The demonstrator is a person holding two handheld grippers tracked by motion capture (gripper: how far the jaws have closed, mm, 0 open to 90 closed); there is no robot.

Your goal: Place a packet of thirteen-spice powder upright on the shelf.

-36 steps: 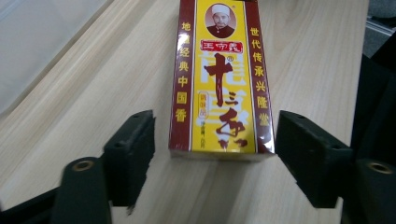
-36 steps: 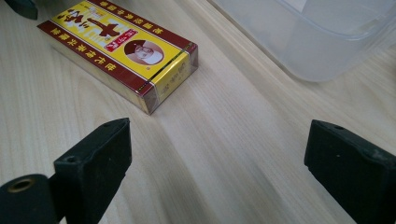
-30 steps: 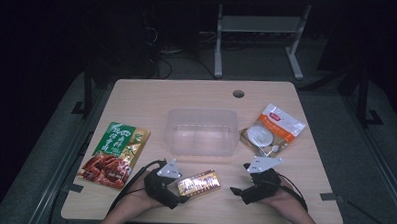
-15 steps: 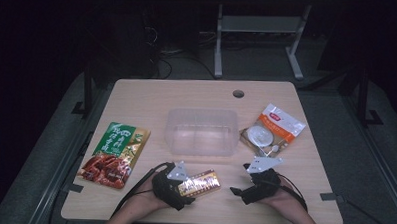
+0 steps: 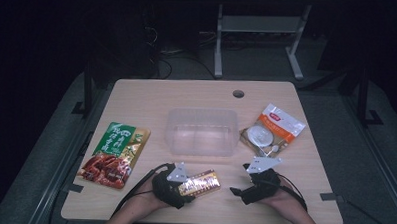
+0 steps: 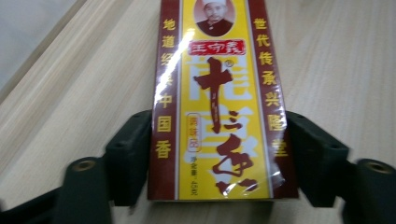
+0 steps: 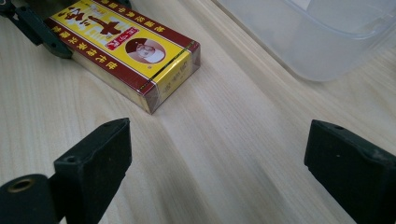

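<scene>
Your left gripper (image 6: 219, 163) has just been closing its 2 jaws onto the yellow box (image 6: 217, 100) between them, while your right gripper (image 7: 217, 163) stays released, box ahead.

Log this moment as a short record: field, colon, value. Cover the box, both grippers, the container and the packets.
box: yellow and dark-red box lying flat on the table
left gripper: left gripper has just been closing; pads against the box's two long sides
right gripper: right gripper open, nothing between its jaws
container: clear plastic container beyond the box, nothing seen inside
left packet: green and red food packet
right packet: orange and white packet
</scene>
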